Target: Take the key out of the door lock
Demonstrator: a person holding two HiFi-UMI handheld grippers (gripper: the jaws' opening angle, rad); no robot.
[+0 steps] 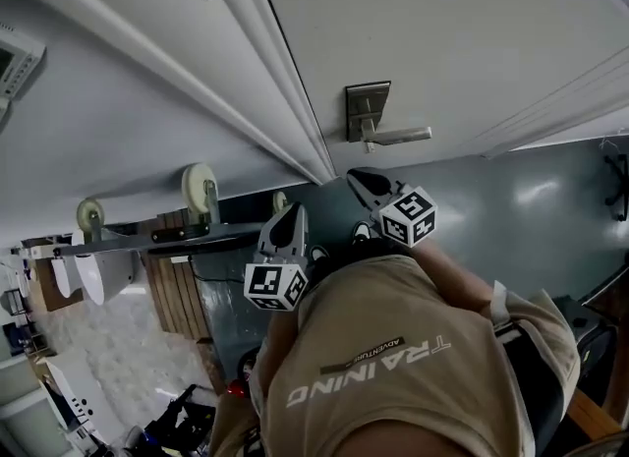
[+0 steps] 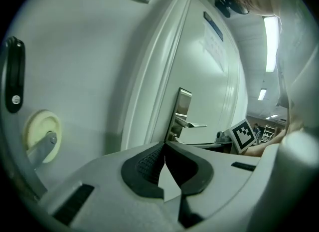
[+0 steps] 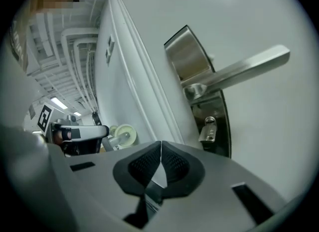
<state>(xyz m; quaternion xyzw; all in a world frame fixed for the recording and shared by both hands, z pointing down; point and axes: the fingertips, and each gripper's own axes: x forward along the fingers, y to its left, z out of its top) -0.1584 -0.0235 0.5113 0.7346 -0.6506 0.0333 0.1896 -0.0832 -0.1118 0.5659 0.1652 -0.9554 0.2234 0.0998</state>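
1. Open air lay between the right gripper (image 3: 160,146), its jaws closed together, and the key (image 3: 208,129) in the lock plate (image 3: 184,56); nothing crossed that gap
2. The lever handle (image 3: 239,69) stuck out from the plate just beside the key, blocking that side
3. The door frame moulding (image 3: 138,81) ran close along the plate's other edge, narrowing the room there
4. The left gripper (image 1: 290,219), jaws together, hung apart from the plate, near a wall roller (image 1: 200,188), and blocked nothing
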